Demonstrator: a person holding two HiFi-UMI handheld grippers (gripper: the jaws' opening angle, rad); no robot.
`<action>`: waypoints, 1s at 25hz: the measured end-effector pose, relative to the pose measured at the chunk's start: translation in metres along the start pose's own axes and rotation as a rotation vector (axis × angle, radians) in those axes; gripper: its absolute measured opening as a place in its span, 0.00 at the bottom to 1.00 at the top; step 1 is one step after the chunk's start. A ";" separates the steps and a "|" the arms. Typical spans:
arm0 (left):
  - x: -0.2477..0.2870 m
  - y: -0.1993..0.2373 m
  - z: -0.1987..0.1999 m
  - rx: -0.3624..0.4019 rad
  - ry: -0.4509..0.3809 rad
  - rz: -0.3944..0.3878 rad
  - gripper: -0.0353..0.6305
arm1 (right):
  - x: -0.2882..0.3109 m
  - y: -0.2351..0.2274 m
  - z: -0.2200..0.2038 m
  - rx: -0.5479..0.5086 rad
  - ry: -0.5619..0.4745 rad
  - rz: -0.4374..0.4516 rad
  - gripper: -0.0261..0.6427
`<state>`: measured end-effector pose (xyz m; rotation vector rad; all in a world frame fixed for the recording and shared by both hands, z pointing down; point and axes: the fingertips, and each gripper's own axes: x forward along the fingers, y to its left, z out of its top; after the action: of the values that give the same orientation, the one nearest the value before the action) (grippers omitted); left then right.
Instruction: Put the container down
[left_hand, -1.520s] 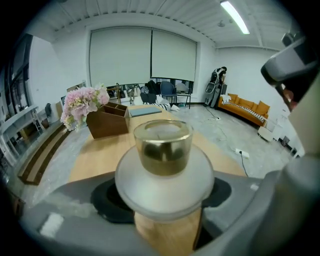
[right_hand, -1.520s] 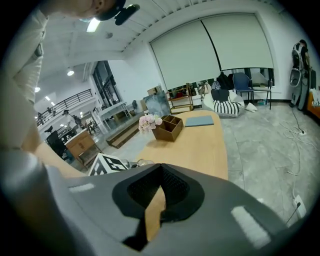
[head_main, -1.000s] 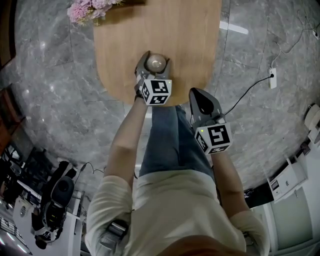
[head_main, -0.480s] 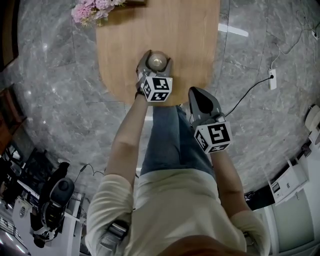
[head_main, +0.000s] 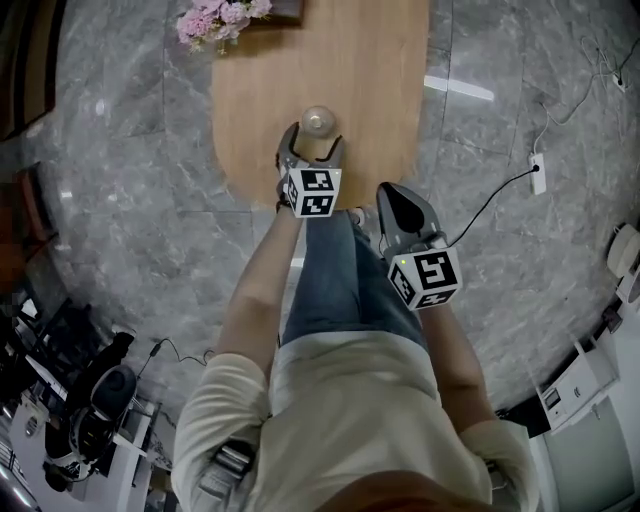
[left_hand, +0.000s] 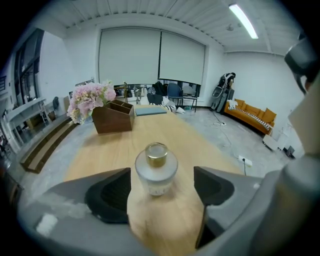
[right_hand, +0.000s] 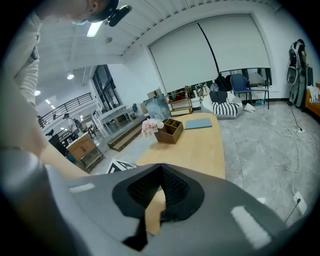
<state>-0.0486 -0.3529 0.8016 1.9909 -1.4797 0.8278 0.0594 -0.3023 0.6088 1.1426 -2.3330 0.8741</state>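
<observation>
The container, a frosted glass bottle (head_main: 318, 121) with a gold cap, stands upright on the wooden table (head_main: 350, 60) near its front end. My left gripper (head_main: 314, 139) is just behind it, and its jaws are opening. In the left gripper view the bottle (left_hand: 156, 167) stands in the gap at the fingertips, with room on both sides and neither pad touching it. My right gripper (head_main: 396, 192) hangs off the table's front right corner above the person's thigh. Its jaws (right_hand: 159, 192) are shut with nothing between them.
A bunch of pink flowers (head_main: 222, 20) and a wooden organiser box (left_hand: 114, 117) sit at the table's far left. Grey marble floor surrounds the table. A power strip (head_main: 537, 172) with a black cable lies on the floor to the right.
The left gripper's jaws have spread apart and the gripper has drawn back a little, so the bottle now stands free at its fingertips. The right gripper has hardly moved.
</observation>
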 end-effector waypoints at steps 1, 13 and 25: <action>-0.010 -0.002 -0.001 -0.012 -0.003 0.004 0.65 | -0.006 0.006 0.001 -0.005 -0.007 0.004 0.04; -0.160 -0.066 0.007 -0.133 -0.070 -0.020 0.51 | -0.103 0.061 -0.011 -0.055 -0.059 0.063 0.04; -0.319 -0.104 0.057 -0.203 -0.190 0.046 0.06 | -0.188 0.106 0.008 -0.120 -0.105 0.156 0.04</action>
<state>-0.0076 -0.1603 0.5244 1.9309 -1.6504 0.4947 0.0841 -0.1534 0.4541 0.9903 -2.5510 0.7298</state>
